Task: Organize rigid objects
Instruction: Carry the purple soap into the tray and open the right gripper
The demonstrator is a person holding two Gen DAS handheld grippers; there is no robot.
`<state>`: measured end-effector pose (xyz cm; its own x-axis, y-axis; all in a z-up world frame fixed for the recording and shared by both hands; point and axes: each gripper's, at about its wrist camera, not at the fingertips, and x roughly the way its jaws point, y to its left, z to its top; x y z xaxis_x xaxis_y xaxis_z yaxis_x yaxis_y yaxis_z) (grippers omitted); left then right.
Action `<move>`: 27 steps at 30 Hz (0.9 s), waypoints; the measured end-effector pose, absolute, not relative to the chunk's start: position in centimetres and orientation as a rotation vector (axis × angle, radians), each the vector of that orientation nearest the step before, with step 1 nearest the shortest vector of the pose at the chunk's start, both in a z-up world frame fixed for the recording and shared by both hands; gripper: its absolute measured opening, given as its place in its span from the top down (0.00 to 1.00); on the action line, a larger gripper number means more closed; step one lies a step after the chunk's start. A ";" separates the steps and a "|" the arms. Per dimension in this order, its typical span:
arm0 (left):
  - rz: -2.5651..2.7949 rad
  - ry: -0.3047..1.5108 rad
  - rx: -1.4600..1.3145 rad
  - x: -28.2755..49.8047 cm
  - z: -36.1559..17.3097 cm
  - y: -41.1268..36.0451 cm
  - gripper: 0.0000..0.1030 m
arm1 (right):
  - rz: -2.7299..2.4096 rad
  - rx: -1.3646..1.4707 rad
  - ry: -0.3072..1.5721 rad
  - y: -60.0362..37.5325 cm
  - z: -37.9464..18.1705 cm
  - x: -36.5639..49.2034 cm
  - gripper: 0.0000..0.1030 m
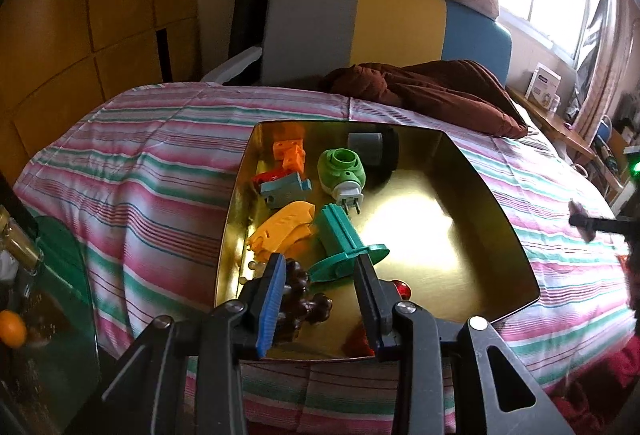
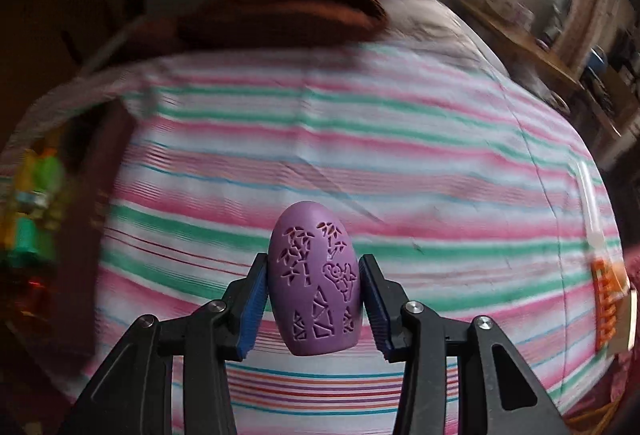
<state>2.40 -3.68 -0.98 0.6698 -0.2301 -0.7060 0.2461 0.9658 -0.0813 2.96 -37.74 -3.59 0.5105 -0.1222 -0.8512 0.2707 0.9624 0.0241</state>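
1. Your tray [image 1: 472, 171] lies on the bed [image 1: 160, 163], with the headboard [image 1: 360, 31] behind it.
2. A crumpled blanket [image 1: 432, 91] lies on the bed between the tray and the headboard.
3. In the tray, the parts crowd the left half; the right half is bare.
4. Far left corner: a blocky bracket [image 1: 289, 152]. To its right, by the far wall, a cylinder [image 1: 366, 147].
5. In front of the cylinder, the plug-in unit [image 1: 342, 175]; left of that, a slotted block [image 1: 284, 189].
6. Nearer you: a curved piece [image 1: 280, 231] at left, a flanged post [image 1: 340, 239] touching its right side.
7. Your left gripper [image 1: 320, 271] sits over the tray's near edge, a knobbed figure [image 1: 304, 299] against its left finger.
8. Your right gripper [image 2: 314, 275] holds an egg-shaped shell [image 2: 314, 283] above the bed, right of the tray.
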 end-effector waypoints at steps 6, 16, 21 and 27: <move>-0.250 0.797 0.009 2.6 -1.2 -2.9 0.65 | -0.026 0.137 0.943 -30.5 0.3 5.1 0.56; -0.167 0.805 -0.043 3.1 -1.7 0.5 0.65 | 0.207 0.082 1.027 -18.3 -1.5 10.7 0.56; -0.138 0.812 -0.061 3.2 -2.1 1.9 0.64 | 0.214 0.035 1.125 -14.8 -4.7 14.4 0.56; -0.126 0.825 -0.076 3.5 -2.6 2.6 0.64 | 0.176 -0.017 1.219 -13.1 -8.0 16.3 0.56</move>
<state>3.55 2.62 -2.62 0.6719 -0.1409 -0.7271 0.0821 0.9898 -0.1160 16.27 -13.13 -8.01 0.3329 0.1254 -0.9346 -0.1438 0.9863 0.0811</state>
